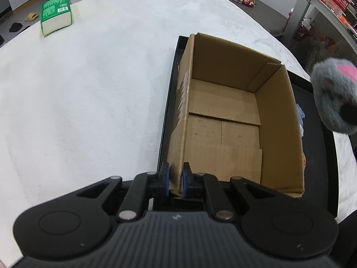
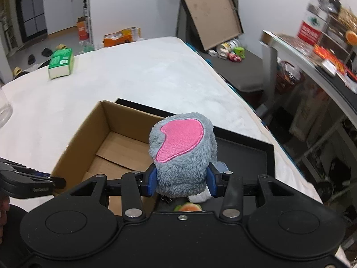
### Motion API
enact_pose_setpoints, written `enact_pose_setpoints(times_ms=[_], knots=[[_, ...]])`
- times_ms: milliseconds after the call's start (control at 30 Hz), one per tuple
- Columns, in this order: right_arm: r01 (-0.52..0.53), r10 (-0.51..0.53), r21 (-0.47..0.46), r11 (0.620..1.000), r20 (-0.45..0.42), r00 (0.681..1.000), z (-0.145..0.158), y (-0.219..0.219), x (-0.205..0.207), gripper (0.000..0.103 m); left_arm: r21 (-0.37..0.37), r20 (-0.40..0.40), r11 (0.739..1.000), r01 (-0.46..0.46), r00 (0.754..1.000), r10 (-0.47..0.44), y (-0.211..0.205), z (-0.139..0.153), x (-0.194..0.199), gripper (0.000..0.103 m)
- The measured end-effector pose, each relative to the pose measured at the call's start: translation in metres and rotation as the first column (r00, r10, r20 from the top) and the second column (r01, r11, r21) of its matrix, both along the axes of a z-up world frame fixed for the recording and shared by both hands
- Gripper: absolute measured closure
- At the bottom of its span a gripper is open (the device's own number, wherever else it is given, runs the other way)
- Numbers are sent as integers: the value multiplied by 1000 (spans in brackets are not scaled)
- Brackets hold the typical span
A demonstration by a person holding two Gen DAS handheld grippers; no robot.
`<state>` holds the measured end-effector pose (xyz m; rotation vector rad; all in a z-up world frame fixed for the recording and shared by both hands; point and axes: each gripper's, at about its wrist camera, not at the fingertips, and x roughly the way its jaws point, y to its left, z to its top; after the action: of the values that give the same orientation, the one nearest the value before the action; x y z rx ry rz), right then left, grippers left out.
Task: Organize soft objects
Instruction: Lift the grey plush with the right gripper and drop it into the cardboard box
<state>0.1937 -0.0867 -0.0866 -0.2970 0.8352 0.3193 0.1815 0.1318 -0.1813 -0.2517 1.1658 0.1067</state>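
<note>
Black and ribbed, the left gripper (image 1: 175, 182) fills the bottom of the left wrist view, its blue-padded fingers (image 1: 166, 179) pinched narrowly on the near left wall of an open cardboard box (image 1: 223, 120), one pad outside the wall and one inside. That box stands in a shallow black tray (image 1: 321, 147) on a white cloth-covered table (image 1: 89, 89). At the right edge, a grey plush toy (image 1: 334, 96) with a pink patch hangs above the tray, beside the box's right wall. Far off to the left on the cloth lies a green tissue pack (image 1: 56, 14).

Seen from the right wrist, the right gripper (image 2: 181, 182) clamps the grey plush toy (image 2: 183, 151) between its blue pads (image 2: 151, 182), both pressed into the fur at the toy's lower sides, while the pink embroidered patch faces up and away from the camera. Held aloft, the toy sits over the line where the cardboard box (image 2: 107, 138) meets the bare part of the black tray (image 2: 250, 158). Just under the toy, a slice-shaped green and pink piece (image 2: 188, 207) and a scrap of pale cloth (image 2: 200, 197) peek out. At the left, the left gripper (image 2: 55, 179) grips the box's near corner. Across the table (image 2: 145, 78) rests the green tissue pack (image 2: 61, 63).
</note>
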Motion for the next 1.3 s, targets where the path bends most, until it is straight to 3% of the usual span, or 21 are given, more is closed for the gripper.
enact_pose_setpoints(times_ms=[633,1200,1300], knots=[[-202,206,-100,974,25,978,-4,65,-2,60,-46,-21,999,6,1000,-7,6,-8,2,91],[-266,269,-59,962,52,962,-4,90,7,60,-57,-26,998,2,1000,-3,9,-8,3,91],[-275,279,-59,959,56,959,-6,94,8,51,-56,-28,998,1,1000,-2,9,-8,4,91]])
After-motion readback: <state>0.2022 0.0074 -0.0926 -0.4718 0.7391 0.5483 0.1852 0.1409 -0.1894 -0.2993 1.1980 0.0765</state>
